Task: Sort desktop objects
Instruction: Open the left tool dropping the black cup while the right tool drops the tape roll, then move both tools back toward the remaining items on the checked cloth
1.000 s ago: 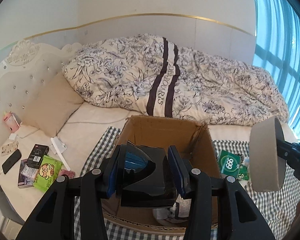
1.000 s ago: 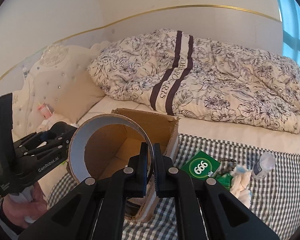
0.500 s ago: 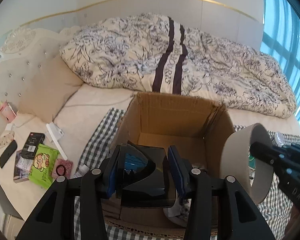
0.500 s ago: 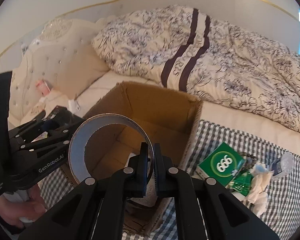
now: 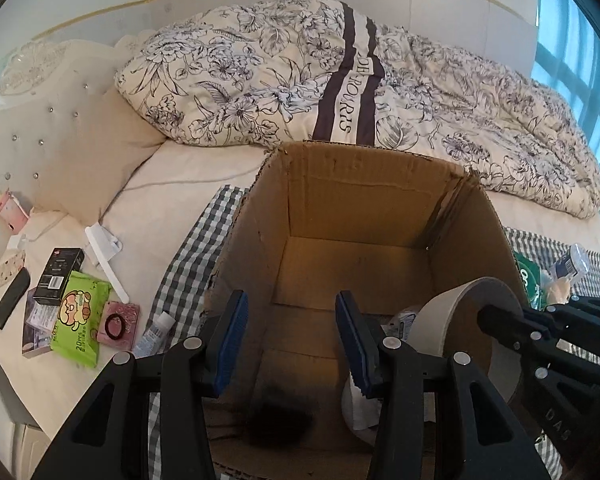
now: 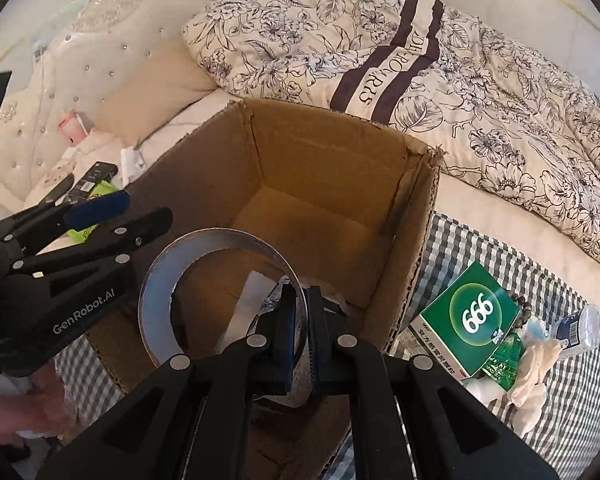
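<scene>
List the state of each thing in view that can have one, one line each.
Left claw: open, empty, over the box.
Right claw: shut on the tape roll's wall.
Tape roll: held on edge above the box's inside.
Cardboard box: open at the top, papers lying inside.
Dark object: blurred, low in the box.
Green 666 box: closed, lying on the checked cloth.

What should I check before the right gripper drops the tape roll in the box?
1. Right gripper pinches the tape roll wall: ok.
2. Roll sits over the open cardboard box: ok.
3. Left gripper open and holding nothing: ok.
4. Left gripper out of the roll's drop path: cannot tell; it hangs over the same box.
5. Free floor under the roll: not ok; papers lie there.
6. Green box left outside on the checked cloth: ok.
</scene>
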Tool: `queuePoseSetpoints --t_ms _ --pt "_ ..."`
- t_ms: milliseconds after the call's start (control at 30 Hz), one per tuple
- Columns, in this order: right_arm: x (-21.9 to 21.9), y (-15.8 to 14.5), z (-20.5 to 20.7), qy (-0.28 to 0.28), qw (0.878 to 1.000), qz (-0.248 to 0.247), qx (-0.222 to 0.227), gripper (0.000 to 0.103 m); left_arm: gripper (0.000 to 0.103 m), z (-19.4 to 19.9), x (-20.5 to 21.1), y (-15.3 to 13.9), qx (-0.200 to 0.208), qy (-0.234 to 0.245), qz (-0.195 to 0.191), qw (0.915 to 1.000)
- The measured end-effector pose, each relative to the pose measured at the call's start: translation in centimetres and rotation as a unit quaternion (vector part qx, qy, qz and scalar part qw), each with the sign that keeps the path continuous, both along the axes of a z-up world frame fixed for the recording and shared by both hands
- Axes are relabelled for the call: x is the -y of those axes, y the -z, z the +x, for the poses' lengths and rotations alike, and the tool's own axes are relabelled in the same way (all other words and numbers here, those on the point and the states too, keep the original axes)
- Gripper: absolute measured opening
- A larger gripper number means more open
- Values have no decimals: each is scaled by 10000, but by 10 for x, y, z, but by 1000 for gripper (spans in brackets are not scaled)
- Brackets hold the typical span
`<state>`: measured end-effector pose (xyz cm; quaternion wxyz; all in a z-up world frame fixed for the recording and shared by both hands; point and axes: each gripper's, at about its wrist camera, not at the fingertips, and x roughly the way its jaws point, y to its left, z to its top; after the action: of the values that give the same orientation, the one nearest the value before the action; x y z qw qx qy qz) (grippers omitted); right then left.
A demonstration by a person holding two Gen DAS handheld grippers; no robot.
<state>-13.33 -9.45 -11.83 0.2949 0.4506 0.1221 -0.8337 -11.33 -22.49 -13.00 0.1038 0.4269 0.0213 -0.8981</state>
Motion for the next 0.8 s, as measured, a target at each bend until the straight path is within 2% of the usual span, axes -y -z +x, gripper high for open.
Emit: queuePoseSetpoints --t_ms 133,167,233,267,300,367,500,567,733,800 --pt "-1 1 -1 44 10000 -6 -19 9 47 0 -2 -1 -1 -9 25 10000" --pt "-2 0 0 47 10000 -53 -31 14 48 0 -2 -3 -18 -10 40 10000" --pt "-4 -4 0 65 9998 -156 -49 36 49 2 -2 -8 -89 -32 90 9999" --pt "-6 -5 1 92 9998 -182 -57 52 51 3 -2 -10 -114 -52 88 9999" --pt "-7 -7 1 111 9997 -209 -79 58 51 5 -2 -14 -185 -84 99 9997" --pt "-12 -13 3 141 9992 -336 -173 60 55 9 -1 -23 -316 -133 137 9993" --pt "-28 -30 8 303 9964 -699 -378 80 65 21 0 -47 -691 -221 176 9972" --pt "-35 -41 11 383 9941 -880 -511 86 74 28 -2 -60 -920 -234 141 9954" --pt "-51 -66 21 454 9875 -1303 -761 90 93 48 -7 -90 -1570 -193 174 9873" --pt "-58 -76 27 466 9839 -1470 -901 96 99 57 -14 -101 -1830 -147 97 9829"
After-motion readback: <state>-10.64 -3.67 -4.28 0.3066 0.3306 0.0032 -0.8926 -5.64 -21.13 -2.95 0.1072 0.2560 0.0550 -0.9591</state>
